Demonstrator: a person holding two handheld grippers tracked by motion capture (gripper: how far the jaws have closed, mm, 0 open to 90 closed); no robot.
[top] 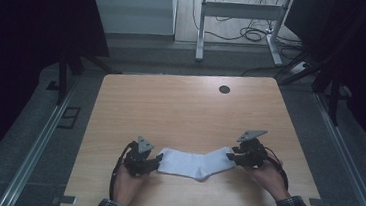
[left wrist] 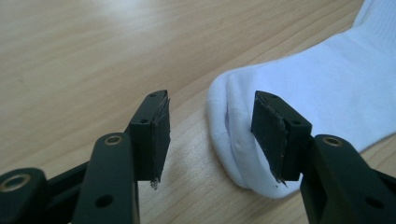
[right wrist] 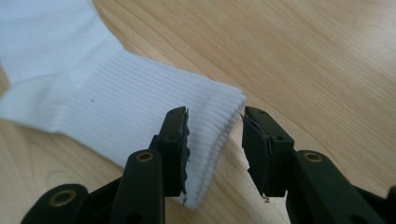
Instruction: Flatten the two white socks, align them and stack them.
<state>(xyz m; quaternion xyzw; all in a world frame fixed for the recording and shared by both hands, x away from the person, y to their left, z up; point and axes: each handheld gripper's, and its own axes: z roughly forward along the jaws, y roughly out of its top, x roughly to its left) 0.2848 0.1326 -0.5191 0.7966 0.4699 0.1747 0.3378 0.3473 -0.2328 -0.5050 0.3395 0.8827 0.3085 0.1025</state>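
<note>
Both hand-held grippers (top: 156,162) (top: 231,155) flank an unmarked white sock (top: 193,163).

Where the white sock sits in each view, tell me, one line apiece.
High view: white sock lies flat at the table's near edge.
Left gripper view: its toe end, right of centre.
Right gripper view: its ribbed cuff, left of centre.
Shared landmark: the light wooden tabletop.
</note>
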